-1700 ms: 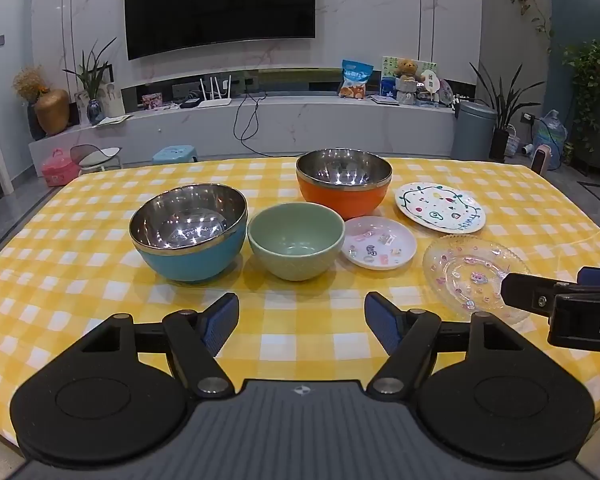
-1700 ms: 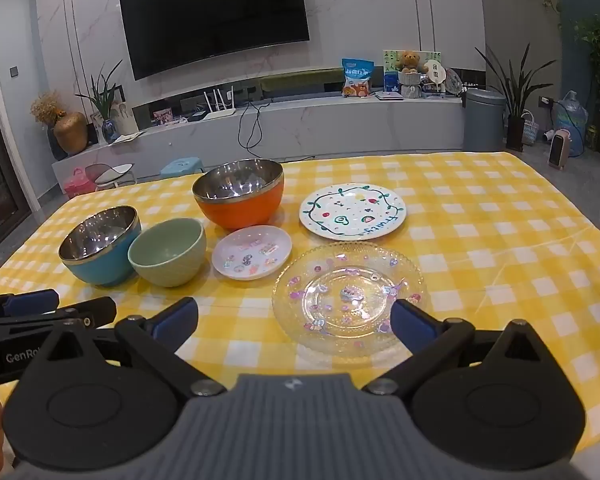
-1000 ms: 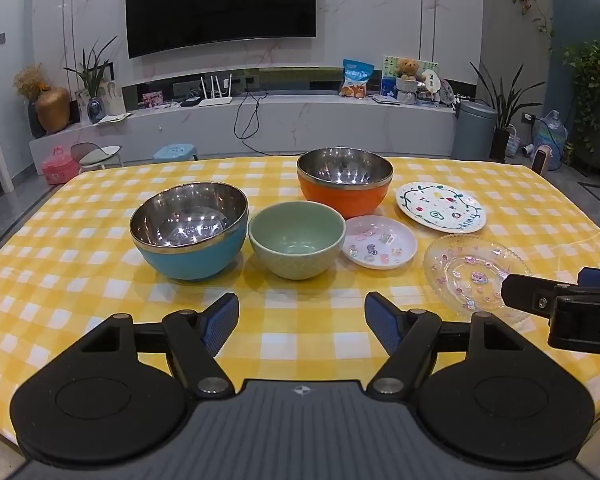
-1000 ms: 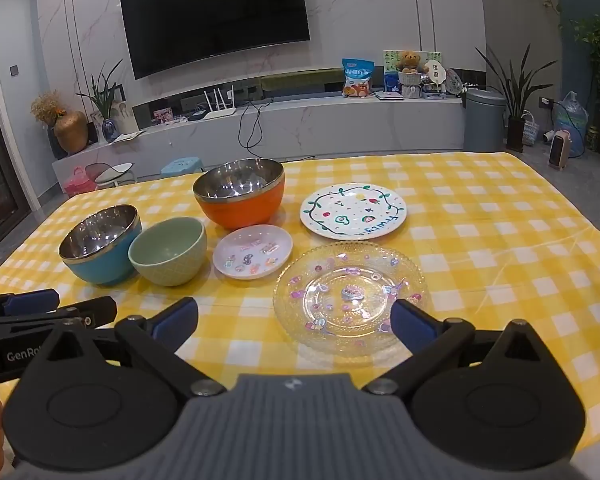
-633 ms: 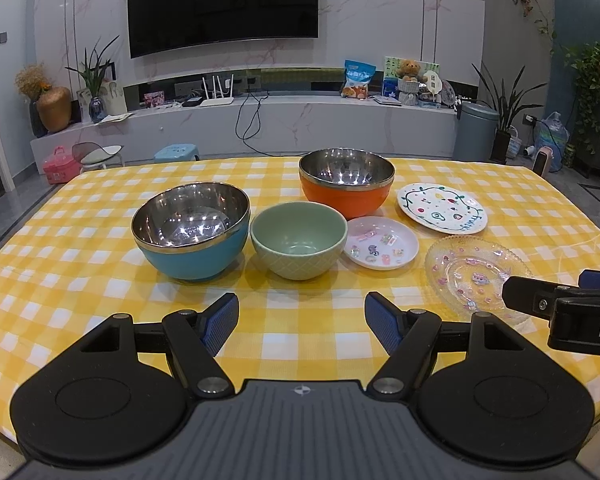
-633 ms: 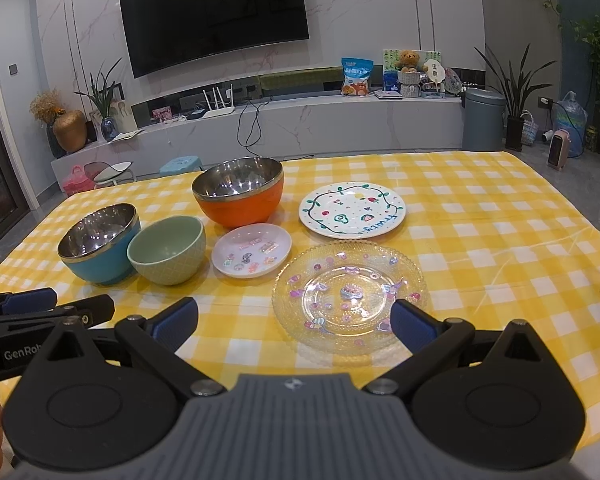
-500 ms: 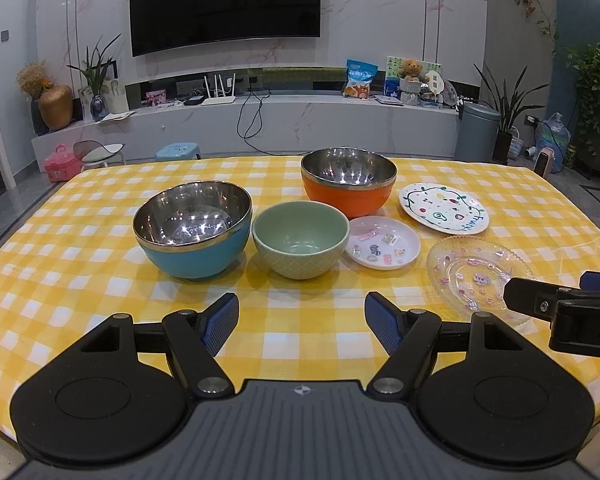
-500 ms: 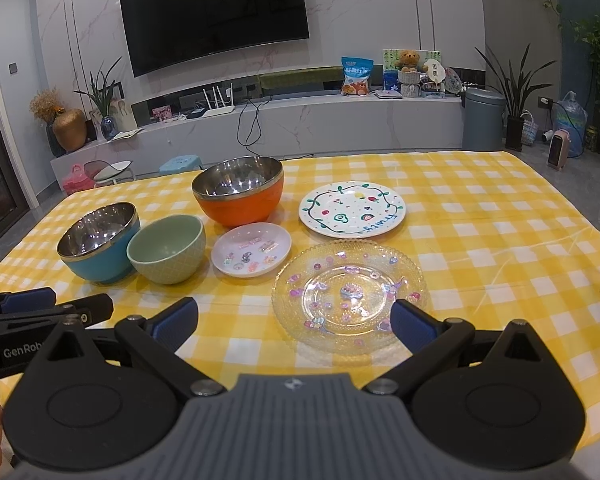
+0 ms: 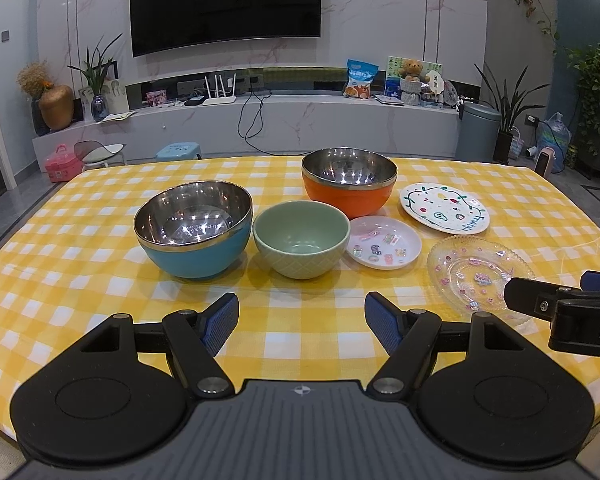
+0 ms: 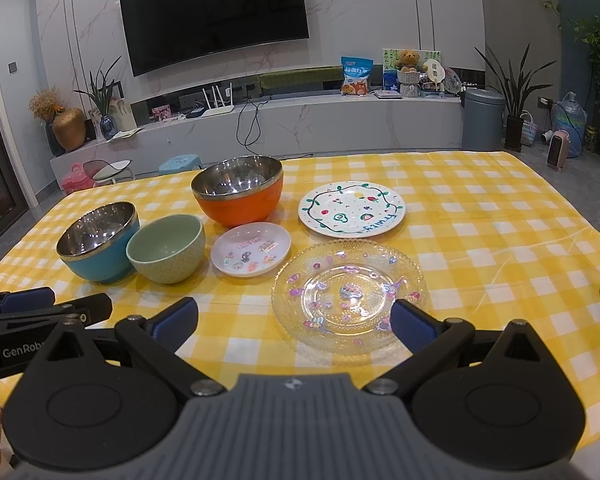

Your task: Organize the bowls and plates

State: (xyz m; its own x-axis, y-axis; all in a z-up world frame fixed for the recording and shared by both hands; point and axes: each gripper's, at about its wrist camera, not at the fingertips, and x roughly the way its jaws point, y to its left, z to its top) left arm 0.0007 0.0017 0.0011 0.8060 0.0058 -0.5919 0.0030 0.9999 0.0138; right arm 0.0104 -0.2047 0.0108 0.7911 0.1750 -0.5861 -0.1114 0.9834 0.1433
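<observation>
Table (image 9: pixel 80 216): covered by a yellow-and-white checked cloth, with three bowls and three plates on it.
Green bowl (image 9: pixel 301 239): the landmark here, upright and empty, near the middle of the group.
Blue bowl (image 9: pixel 193 228): just left of the green bowl, steel inside; whether the two rims touch is hard to tell from either view.
Orange bowl (image 9: pixel 349 187): behind and to the right of the green bowl, also steel inside, standing apart from it.
Small pink plate (image 9: pixel 384 241): just right of the green bowl, with little stickers (or printed pictures) on its face.
White plate (image 9: pixel 444 208): further right and behind, past the small pink plate, painted with a green vine border.
Clear glass plate (image 10: pixel 348 295): right of the green bowl and nearest the person, lying flat, its near edge between the right claw's two tips in the right wrist view.
Left claw (image 9: pixel 301 323): jaws spread wide, nothing between them, hovering over bare cloth in front of the green bowl.
Right claw (image 10: pixel 294 323): jaws likewise wide apart and holding nothing, above the near rim of the clear glass plate.
Television (image 9: pixel 225 2): on the wall well behind the green bowl, screen dark.
</observation>
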